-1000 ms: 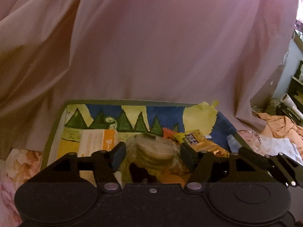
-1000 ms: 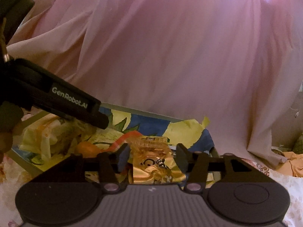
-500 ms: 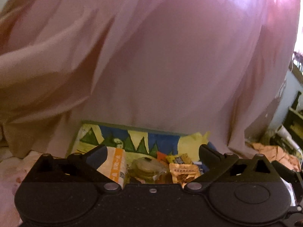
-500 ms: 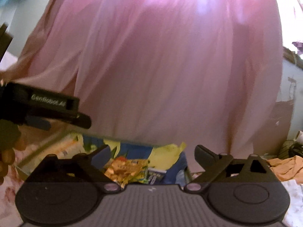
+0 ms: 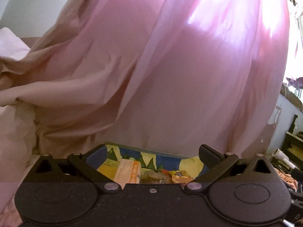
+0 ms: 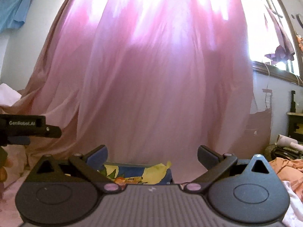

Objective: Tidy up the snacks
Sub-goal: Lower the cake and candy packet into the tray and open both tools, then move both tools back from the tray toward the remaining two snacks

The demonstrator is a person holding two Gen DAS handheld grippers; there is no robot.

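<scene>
A tray (image 5: 132, 152) patterned in blue, yellow and green holds several snack packets: an orange and cream packet (image 5: 127, 170), a clear pack of round biscuits (image 5: 153, 176) and a yellow-orange packet (image 5: 180, 176). My left gripper (image 5: 151, 154) is open and empty, raised above and behind the tray. My right gripper (image 6: 152, 155) is open and empty too, high above the tray (image 6: 157, 172). The left gripper's body (image 6: 28, 128) shows at the left of the right wrist view.
A pink curtain (image 6: 161, 85) hangs right behind the tray and fills both views. Crumpled orange cloth (image 6: 284, 168) and clutter lie at the right. Pale bedding (image 5: 17, 132) lies at the left.
Both grippers opened, let go of the snack packets in the tray, and lifted up and back. The tray now sits low and small in both views.
</scene>
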